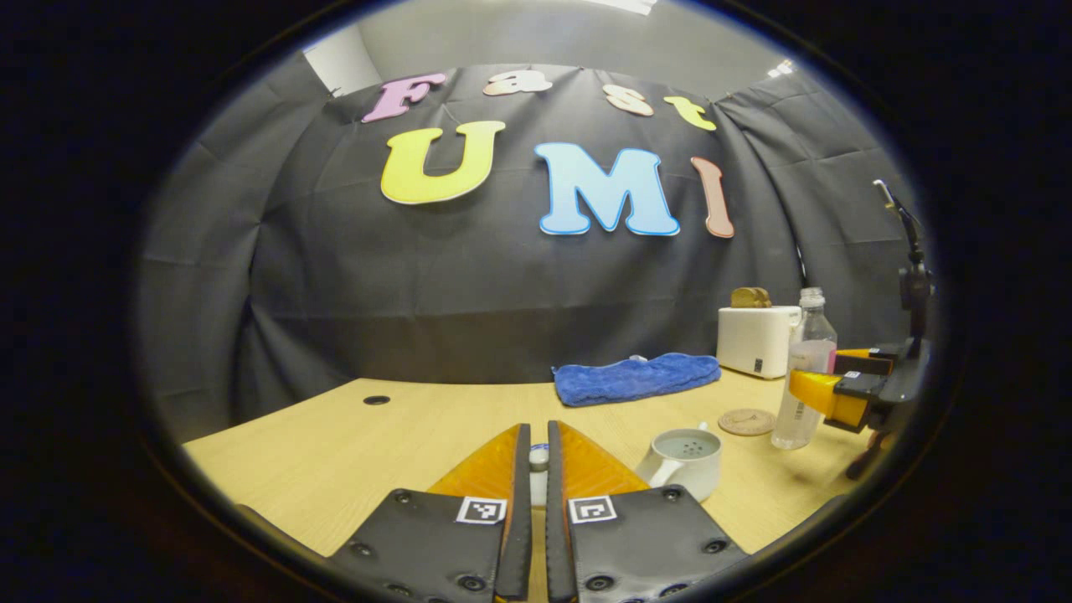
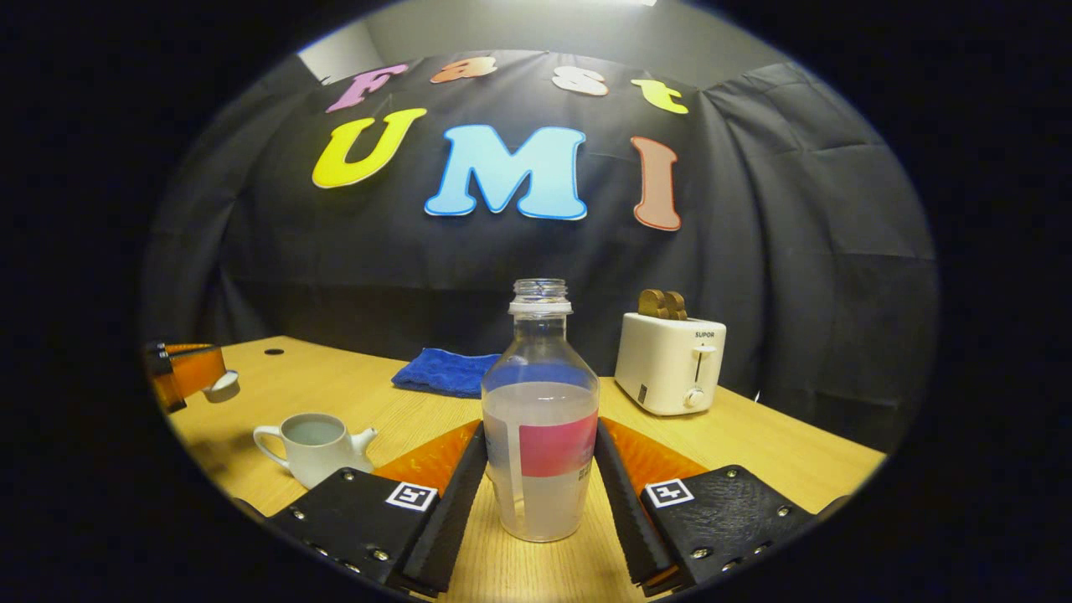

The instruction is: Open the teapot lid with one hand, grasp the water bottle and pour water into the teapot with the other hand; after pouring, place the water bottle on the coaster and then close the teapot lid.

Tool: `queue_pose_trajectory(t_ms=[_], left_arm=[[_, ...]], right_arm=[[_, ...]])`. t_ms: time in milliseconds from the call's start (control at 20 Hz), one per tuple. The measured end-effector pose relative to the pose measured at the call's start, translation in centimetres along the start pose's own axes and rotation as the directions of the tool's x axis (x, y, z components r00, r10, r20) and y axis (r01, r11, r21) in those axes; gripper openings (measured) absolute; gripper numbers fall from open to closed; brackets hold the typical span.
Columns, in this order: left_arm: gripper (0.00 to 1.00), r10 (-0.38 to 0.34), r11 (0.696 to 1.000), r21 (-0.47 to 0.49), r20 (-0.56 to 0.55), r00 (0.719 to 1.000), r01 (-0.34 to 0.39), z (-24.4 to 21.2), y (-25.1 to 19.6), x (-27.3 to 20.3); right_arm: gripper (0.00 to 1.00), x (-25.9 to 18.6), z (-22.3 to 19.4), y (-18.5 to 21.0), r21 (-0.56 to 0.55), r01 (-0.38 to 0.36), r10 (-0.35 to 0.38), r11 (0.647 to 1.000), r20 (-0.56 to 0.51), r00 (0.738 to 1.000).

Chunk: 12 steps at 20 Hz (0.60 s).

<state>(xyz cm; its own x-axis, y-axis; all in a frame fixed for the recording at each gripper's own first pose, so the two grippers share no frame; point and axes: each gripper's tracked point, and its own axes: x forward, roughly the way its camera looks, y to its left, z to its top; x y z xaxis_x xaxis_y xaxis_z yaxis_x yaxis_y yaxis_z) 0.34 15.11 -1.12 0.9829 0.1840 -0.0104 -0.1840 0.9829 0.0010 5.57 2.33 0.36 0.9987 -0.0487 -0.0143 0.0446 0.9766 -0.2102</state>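
Observation:
The clear, uncapped water bottle (image 2: 540,419) with a pink label stands on the table about half full. My right gripper (image 2: 540,429) is shut on its body, one finger pressing each side. In the left gripper view the same bottle (image 1: 806,368) and right gripper (image 1: 825,373) are at the far right. My left gripper (image 1: 538,431) is shut on the small white teapot lid (image 1: 538,457) and holds it above the table. The white teapot (image 1: 687,459) stands open just right of it, its strainer holes showing. A round coaster (image 1: 746,421) lies between teapot and bottle.
A folded blue towel (image 1: 636,377) lies at the back of the wooden table (image 1: 335,444). A white toaster (image 2: 670,364) with toast in its slots stands behind and right of the bottle. A dark stand (image 1: 913,276) rises at the far right.

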Motion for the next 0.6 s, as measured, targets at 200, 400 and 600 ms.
queue_pose_trajectory(t_ms=[200, 400, 600], left_arm=[[0.14, 0.000, 1.000, 0.000, 0.001, 1.000, 0.000, 0.0, 0.0, 0.1], [0.14, -0.003, 1.000, 0.000, 0.003, 1.000, 0.003, 0.0, 0.6, 0.0], [0.14, 0.029, 1.000, 0.000, -0.003, 1.000, -0.029, -0.2, 2.3, 0.2]], right_arm=[[0.76, -0.6, 0.3, 3.5, -0.355, -0.062, 0.071, 0.933, 0.014, 0.997], [0.75, -0.7, -0.1, 4.7, -0.532, -0.115, 0.130, 0.839, -0.010, 0.991], [0.76, -0.2, -0.1, 4.1, -0.705, -0.098, 0.122, 0.702, -0.016, 0.992]])
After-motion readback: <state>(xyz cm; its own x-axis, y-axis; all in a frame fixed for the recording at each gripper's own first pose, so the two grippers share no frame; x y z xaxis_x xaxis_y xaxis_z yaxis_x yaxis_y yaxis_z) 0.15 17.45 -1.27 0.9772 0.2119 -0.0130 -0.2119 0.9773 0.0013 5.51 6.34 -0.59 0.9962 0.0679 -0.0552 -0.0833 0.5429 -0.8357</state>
